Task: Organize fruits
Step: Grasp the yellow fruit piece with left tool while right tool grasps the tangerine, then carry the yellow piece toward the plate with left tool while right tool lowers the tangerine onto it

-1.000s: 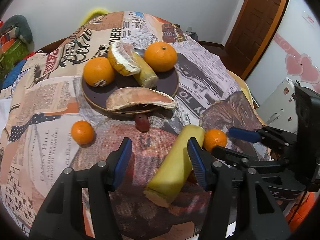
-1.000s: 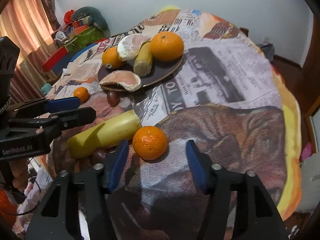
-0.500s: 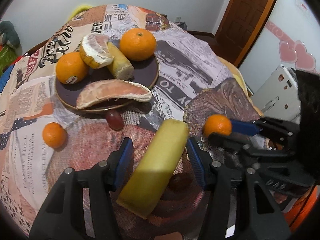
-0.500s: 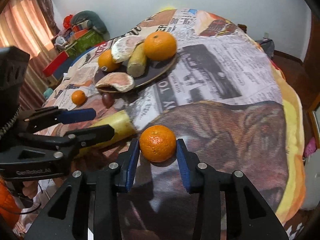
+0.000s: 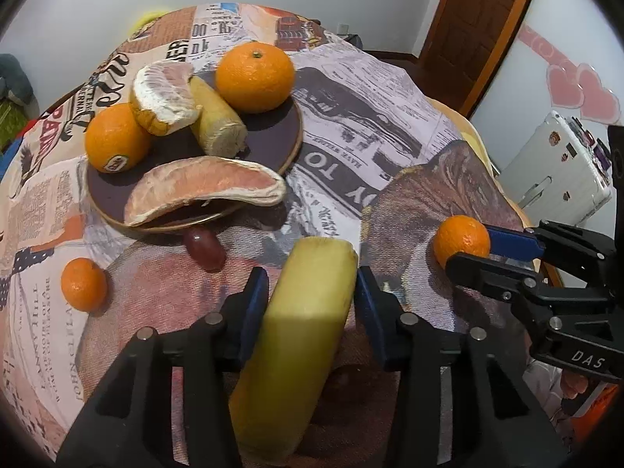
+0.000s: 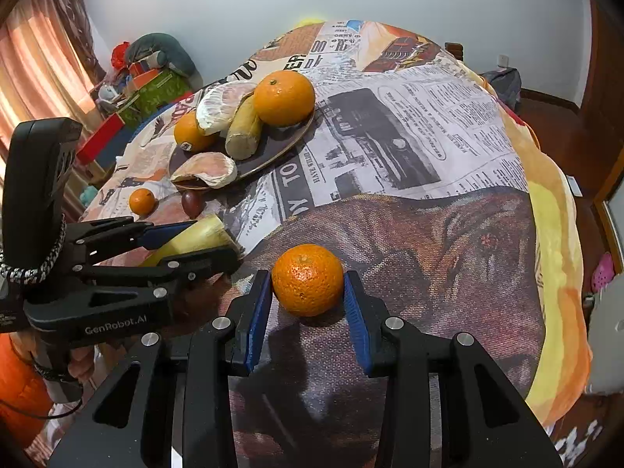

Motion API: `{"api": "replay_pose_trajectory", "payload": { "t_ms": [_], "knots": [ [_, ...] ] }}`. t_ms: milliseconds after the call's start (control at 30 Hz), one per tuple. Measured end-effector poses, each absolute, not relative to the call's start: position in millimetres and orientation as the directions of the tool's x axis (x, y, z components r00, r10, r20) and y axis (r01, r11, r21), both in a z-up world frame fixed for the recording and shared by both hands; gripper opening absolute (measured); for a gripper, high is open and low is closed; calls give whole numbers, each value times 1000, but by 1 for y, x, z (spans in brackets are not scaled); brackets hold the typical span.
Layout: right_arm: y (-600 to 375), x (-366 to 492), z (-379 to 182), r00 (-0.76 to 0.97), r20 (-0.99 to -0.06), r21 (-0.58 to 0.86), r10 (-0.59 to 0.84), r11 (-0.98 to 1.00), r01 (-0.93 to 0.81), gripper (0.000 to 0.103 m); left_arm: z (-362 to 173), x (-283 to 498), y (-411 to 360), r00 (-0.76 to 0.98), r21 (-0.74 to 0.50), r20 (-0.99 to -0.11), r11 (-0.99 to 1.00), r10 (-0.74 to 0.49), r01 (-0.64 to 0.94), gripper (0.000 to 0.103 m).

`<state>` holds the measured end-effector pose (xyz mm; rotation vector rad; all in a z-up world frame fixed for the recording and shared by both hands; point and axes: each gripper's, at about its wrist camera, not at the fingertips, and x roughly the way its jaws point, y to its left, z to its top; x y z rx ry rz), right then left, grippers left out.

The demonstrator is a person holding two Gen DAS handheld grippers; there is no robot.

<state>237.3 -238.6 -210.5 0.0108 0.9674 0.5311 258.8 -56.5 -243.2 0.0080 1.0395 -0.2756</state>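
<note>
A long yellow-green fruit piece (image 5: 304, 331) lies on the newspaper-print cloth, running between the jaws of my left gripper (image 5: 312, 300). Those jaws are closing, and both blue pads touch its sides. My right gripper (image 6: 307, 292) is shut on a small mandarin (image 6: 308, 284) that rests on the cloth. From the left wrist view that mandarin (image 5: 460, 238) shows at the right between the right gripper's fingers (image 5: 511, 240). The dark round plate (image 5: 269, 132) farther back holds two oranges, two pomelo segments and another yellow piece.
A loose small mandarin (image 5: 83, 288) and a red grape (image 5: 204, 249) lie on the cloth just in front of the plate. The table's edge drops off at the right, near a white suitcase (image 5: 557, 171). Boxes and bags (image 6: 148, 82) are piled by the curtain.
The left gripper moved forward along the yellow piece and its jaws narrowed onto it. The right gripper's jaws came in from a wide gap to touch the mandarin.
</note>
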Motion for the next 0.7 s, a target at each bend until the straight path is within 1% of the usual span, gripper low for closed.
{"api": "replay_pose_trajectory", "payload": {
  "t_ms": [167, 700],
  "knots": [
    [-235, 237, -204, 460, -773, 235, 437, 871, -432, 34, -232, 254, -34, 500, -142, -839, 973, -215, 179, 39],
    [-214, 237, -179, 495, -740, 217, 455, 858, -465, 34, -167, 211, 18, 650, -165, -735, 981, -192, 103, 38]
  ]
}}
